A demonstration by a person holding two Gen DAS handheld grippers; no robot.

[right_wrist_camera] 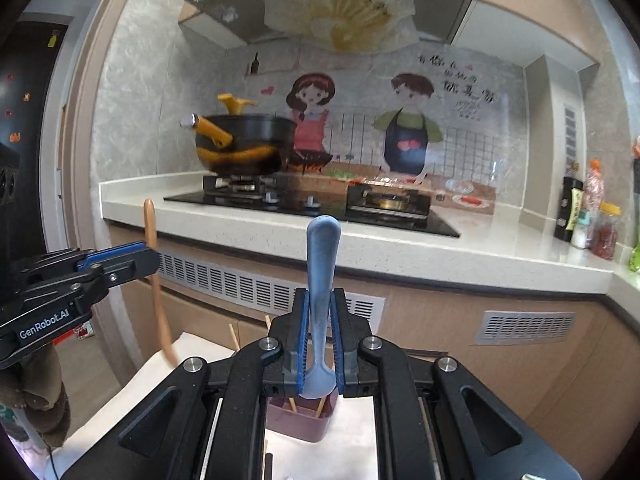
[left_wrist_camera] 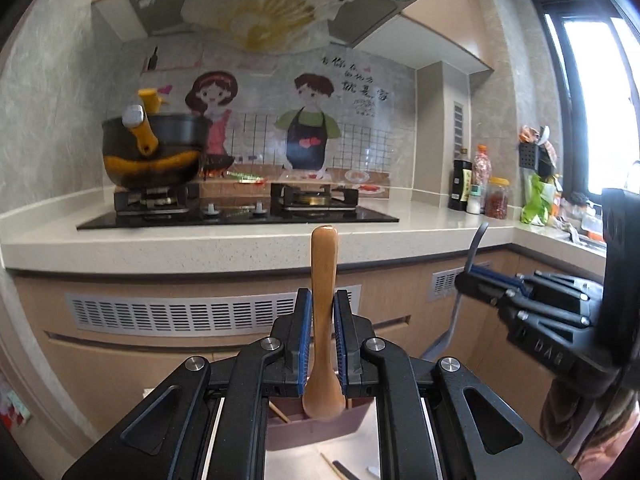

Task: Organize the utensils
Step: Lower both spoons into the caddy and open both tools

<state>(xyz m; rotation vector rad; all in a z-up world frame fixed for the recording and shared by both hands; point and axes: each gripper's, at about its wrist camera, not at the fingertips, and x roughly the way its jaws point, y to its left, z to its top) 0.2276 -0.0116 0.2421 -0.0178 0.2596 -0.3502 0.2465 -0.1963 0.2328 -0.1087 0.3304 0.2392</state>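
Clamping a wooden spoon (left_wrist_camera: 324, 320), the left gripper (left_wrist_camera: 323, 344) holds its blue ribbed pads (left_wrist_camera: 303, 340) tight against the spoon's narrow neck. The spoon stands nearly upright, handle end up and rounded bowl down, smooth and light brown. Below the bowl sits a dusty-pink rectangular holder (left_wrist_camera: 316, 428) with thin wooden chopsticks (left_wrist_camera: 278, 412) leaning inside it; the spoon's bowl hangs just above the holder's rim.

The right gripper (right_wrist_camera: 319, 344) is likewise closed, its pads pressed on the neck of a blue-grey plastic spoon (right_wrist_camera: 320, 292), matte and slightly scuffed, also held upright with the bowl down. The same pink holder (right_wrist_camera: 298, 420) stands directly beneath it on a white surface (right_wrist_camera: 348, 440), chopsticks (right_wrist_camera: 293, 404) visible inside.

Both grippers point roughly level toward a speckled pale stone countertop (left_wrist_camera: 240, 240), side by side and apart. Each appears in the other's view: black jointed linkage, silver pivot bolts, blue pad edges. A gloved hand (right_wrist_camera: 36, 396) supports the left gripper.

On the countertop lies a black glass gas hob (left_wrist_camera: 236, 212) carrying a black-and-yellow pot (left_wrist_camera: 154, 148).
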